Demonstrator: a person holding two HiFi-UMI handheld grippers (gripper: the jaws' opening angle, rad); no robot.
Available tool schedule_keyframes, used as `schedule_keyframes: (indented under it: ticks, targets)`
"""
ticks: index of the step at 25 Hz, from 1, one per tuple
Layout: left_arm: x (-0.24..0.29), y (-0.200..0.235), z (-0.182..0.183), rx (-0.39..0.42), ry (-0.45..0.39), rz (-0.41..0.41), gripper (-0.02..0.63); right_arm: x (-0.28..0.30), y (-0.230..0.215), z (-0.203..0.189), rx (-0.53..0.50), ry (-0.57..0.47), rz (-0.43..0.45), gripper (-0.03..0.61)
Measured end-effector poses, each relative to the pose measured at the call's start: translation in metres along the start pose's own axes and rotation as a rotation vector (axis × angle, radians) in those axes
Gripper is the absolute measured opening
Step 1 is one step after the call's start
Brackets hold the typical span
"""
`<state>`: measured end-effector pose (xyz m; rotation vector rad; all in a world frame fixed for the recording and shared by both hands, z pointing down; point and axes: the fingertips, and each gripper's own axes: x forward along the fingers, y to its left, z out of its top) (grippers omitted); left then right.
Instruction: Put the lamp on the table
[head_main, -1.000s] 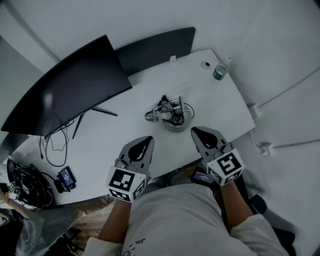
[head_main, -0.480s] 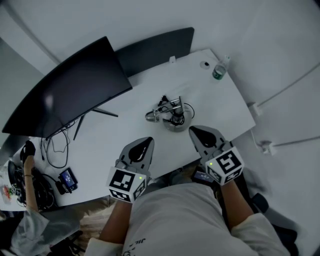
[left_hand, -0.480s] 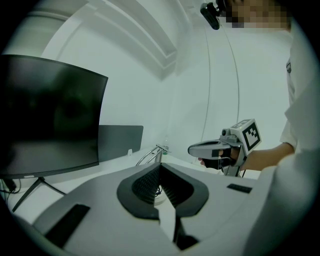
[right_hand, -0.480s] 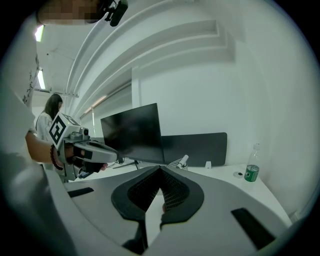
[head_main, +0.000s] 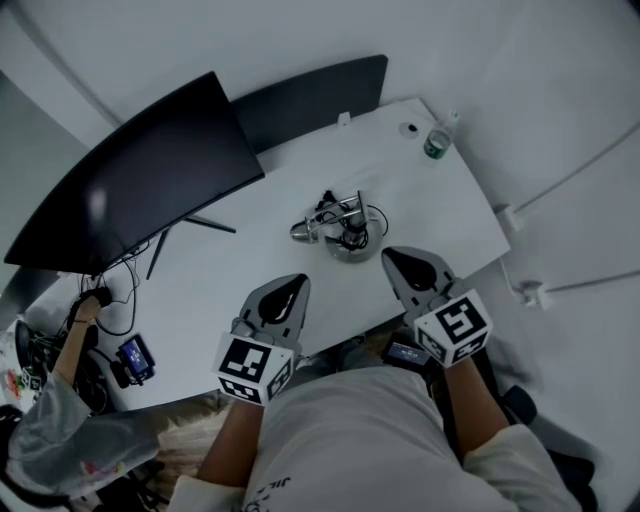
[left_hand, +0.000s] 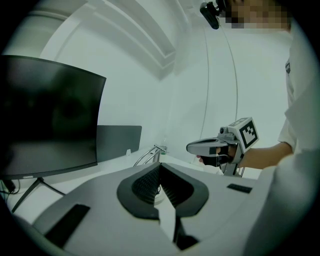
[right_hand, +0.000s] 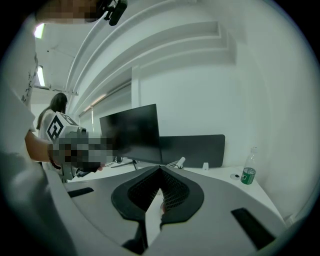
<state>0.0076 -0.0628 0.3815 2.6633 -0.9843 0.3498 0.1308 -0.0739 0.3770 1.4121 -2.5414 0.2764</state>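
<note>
Fingers (head_main: 283, 303) closed, left gripper (head_main: 298, 281) and right gripper (head_main: 391, 257) sit near the lamp (head_main: 347, 236).

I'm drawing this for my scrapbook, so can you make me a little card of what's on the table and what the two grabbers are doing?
Table: white, curved
Lamp: folded down on its round base, mid-table, beyond both grippers, neither touching it
Monitor: dark, far left
Bottle: green label, upright, far right corner
Left gripper: jaws together, empty, by the near edge
Right gripper: jaws together, empty, by the near edge
</note>
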Motion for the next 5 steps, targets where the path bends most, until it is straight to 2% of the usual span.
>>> schedule_keyframes:
  ticks: [5]
  targets:
    - [-0.0003,0.001,0.0024,-0.003,-0.005,-0.003,0.002,0.0012,-0.0005,0.0041,-0.007,-0.001,-0.003,0.031]
